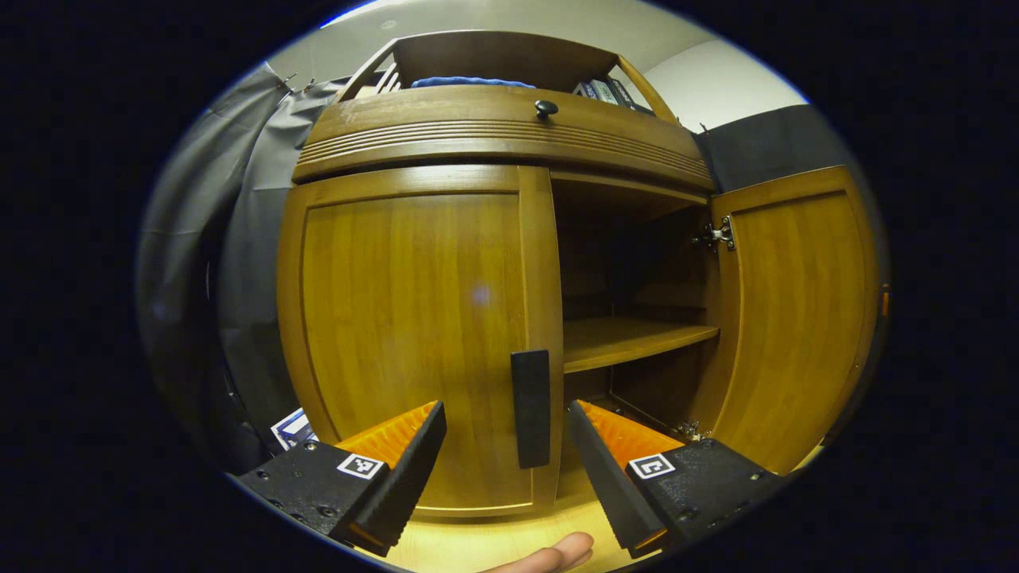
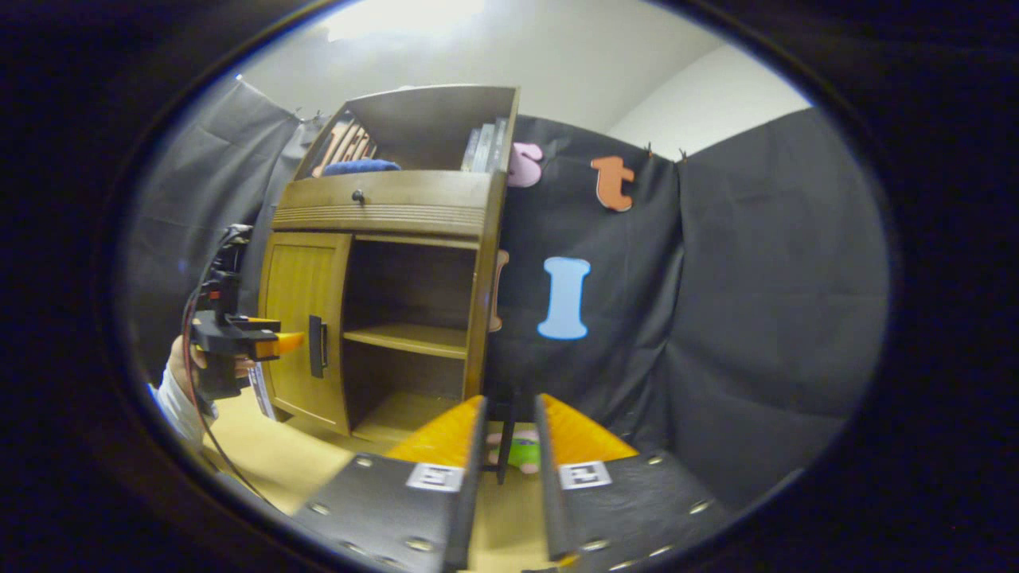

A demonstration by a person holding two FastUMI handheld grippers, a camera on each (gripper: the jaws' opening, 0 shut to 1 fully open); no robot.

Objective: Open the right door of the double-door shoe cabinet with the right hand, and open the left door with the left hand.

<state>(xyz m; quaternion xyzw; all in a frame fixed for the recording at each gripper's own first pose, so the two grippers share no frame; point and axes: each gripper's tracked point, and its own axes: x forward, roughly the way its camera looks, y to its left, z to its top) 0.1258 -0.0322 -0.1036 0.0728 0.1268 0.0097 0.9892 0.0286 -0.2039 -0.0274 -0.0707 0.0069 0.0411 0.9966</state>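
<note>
Already the shoe cabinet's right door [image 1: 796, 318] hangs wide open, while the left door [image 1: 414, 334] sits closed. Left gripper [image 1: 506, 434], fingers spread, hovers just before its black handle [image 1: 531, 407]. Right gripper [image 2: 509, 446] stands narrowly parted, holding nothing.

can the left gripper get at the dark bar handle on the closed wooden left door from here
Probably yes: the left gripper is open, and the dark bar handle on the closed wooden left door stands between its fingers with nothing in the way.
</note>
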